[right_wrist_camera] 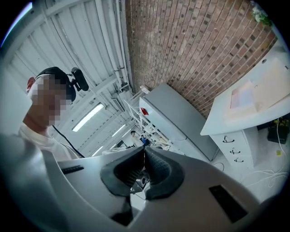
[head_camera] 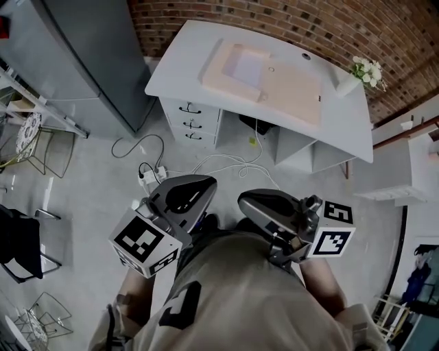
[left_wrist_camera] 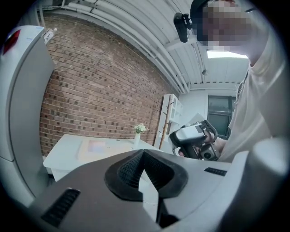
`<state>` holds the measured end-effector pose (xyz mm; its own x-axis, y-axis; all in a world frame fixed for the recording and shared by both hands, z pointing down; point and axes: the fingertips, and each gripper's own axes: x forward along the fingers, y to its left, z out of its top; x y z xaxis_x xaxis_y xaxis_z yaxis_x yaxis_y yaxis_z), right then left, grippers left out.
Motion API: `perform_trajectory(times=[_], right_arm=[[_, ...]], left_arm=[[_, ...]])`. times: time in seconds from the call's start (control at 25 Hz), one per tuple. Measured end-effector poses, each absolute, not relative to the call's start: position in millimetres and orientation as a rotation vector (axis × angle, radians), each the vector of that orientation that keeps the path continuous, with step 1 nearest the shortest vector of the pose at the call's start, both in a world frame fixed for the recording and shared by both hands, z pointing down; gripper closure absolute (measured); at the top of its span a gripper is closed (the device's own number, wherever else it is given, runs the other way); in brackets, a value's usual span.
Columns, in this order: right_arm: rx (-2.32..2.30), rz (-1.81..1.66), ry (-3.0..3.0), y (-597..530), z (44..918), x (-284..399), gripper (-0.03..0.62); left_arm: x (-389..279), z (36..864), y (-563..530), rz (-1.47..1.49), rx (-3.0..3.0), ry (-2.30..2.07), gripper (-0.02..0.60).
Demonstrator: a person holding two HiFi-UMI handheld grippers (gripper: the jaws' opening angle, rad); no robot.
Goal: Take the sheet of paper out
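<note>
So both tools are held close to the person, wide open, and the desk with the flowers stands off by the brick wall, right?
Not open: the left tool and right tool are both shut and empty, as each gripper view shows. The rest holds: the desk with the flowers stands off by the brick wall.

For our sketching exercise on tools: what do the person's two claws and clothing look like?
Both the left claw and right claw are smooth grey shells with black ribbed pads. Each carries a white cube with black square markers. The shirt is beige.
</note>
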<state>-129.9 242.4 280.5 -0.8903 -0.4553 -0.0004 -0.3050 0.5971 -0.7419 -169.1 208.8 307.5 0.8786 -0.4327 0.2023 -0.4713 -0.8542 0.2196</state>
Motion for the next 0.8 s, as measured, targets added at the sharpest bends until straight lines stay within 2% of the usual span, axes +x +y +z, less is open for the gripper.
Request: perform_trajectory(times=[0.32, 0.8], right_arm=[[-0.641, -1.211, 2.641, 237, 288, -139, 0.569], [-0.611, -1.264, 2.548, 206, 296, -106, 0.569]], left_arm=[[-179, 314, 206, 0.200, 2.765, -0.687, 0.568], [-140, 316, 184, 0.274, 2.763, -0.662, 0.568]])
